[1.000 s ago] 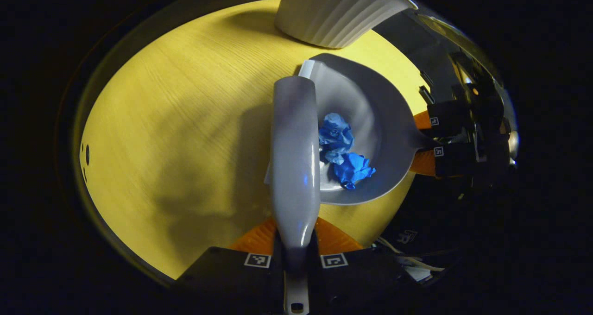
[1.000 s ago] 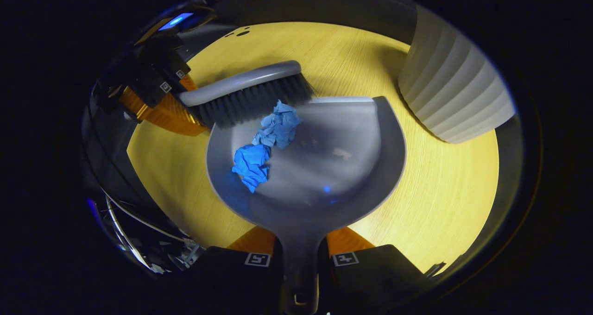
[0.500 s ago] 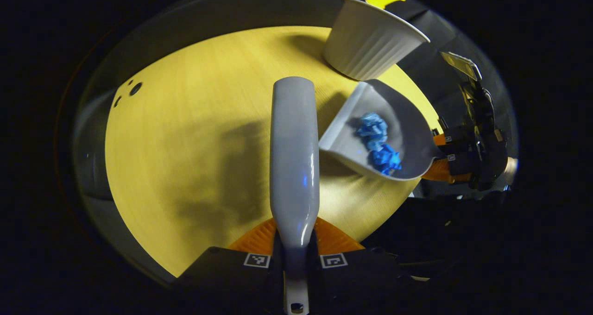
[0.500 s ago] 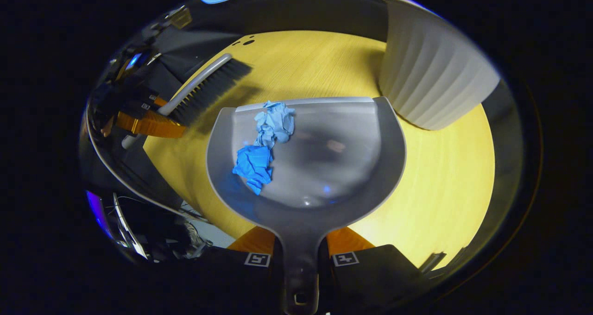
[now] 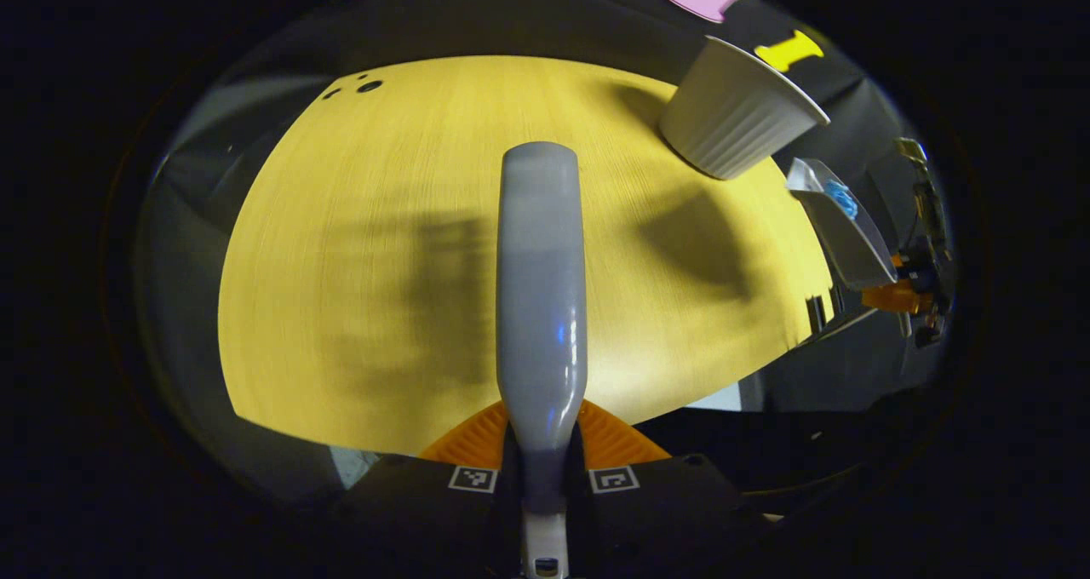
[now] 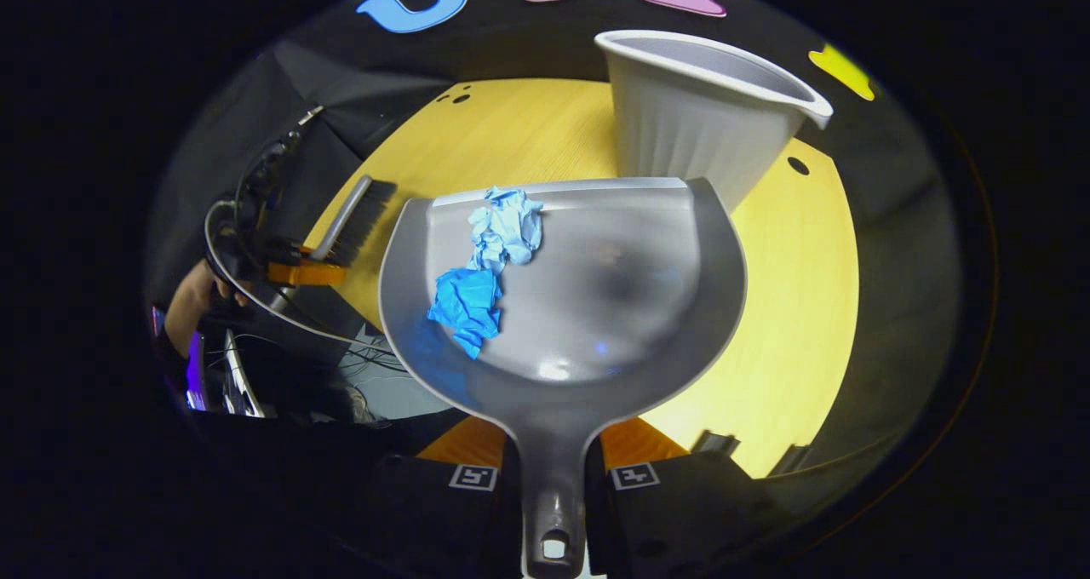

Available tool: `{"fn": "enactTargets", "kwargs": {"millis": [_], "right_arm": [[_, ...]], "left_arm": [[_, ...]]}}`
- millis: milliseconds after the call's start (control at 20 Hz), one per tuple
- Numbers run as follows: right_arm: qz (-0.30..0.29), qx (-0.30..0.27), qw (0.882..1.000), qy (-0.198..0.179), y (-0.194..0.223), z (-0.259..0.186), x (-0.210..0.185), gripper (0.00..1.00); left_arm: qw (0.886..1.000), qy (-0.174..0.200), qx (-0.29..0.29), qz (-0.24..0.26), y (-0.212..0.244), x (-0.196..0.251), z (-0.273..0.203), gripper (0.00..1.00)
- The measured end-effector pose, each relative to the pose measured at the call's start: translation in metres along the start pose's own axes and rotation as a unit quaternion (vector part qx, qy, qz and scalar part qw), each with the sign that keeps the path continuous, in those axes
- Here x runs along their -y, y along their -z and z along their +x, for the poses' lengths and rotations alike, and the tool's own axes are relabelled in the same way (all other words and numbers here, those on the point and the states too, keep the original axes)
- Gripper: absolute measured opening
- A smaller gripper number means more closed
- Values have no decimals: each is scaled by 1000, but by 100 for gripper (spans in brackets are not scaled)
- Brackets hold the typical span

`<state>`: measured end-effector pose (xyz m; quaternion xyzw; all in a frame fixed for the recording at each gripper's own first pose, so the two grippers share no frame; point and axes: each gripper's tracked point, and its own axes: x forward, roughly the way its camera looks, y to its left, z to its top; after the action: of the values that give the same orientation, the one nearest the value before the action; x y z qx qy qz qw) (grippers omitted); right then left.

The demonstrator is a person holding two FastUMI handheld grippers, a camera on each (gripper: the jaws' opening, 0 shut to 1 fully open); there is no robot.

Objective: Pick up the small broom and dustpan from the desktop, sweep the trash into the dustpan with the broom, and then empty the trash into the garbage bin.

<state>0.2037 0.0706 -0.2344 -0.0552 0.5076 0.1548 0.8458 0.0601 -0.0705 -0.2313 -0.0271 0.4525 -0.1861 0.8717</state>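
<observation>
Right gripper [image 6: 552,475] is clamped on the grey dustpan [image 6: 596,306] by its handle, both orange fingers pressing the stem from either side, and the pan is held up off the yellow desktop [image 6: 792,306]. Two wads of trash sit inside it on the left half: a pale blue crumpled paper [image 6: 508,228] right at the front lip, and a darker blue crumpled paper [image 6: 464,306] just behind, the two touching. Just past the pan's front edge stands the white ribbed garbage bin [image 6: 690,128], upright on the desktop, its open mouth showing.

Over to the left gripper [image 5: 542,455]: it's closed on the handle of the small broom [image 5: 541,289], orange fingers hugging the neck, the grey back of the broom stretching straight ahead above the desktop [image 5: 358,264]. From here the garbage bin [image 5: 732,119] sits at upper right, and the dustpan [image 5: 839,221] hangs in the air just beside it, tilted, a speck of blue visible inside. In the right gripper view, the broom's dark bristles [image 6: 362,221] show at far left, above the table's edge.
</observation>
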Motion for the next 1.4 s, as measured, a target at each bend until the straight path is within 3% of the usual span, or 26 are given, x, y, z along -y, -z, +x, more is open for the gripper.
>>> {"fn": "enactTargets", "kwargs": {"millis": [200, 350, 550, 750, 950, 1400], "right_arm": [[-14, 16, 1000, -10, -5, -4, 4, 33], [-24, 34, 999, 9, -13, -5, 13, 34], [11, 59, 998, 15, -29, -13, 8, 33], [5, 89, 995, 46, -75, -42, 40, 34], [69, 118, 989, 59, -130, -38, 61, 33], [27, 110, 973, 204, -182, 27, 136, 34]], "left_arm": [[999, -12, 12, -42, 16, 16, 4, 25], [999, -17, 13, -34, 21, 16, 1, 25], [999, -16, 27, -27, 14, 15, 2, 25], [999, -4, 33, -32, 6, 19, 3, 25], [998, 0, 38, -54, 6, 27, 9, 25], [997, -4, 64, -41, -18, 30, -1, 25]]}}
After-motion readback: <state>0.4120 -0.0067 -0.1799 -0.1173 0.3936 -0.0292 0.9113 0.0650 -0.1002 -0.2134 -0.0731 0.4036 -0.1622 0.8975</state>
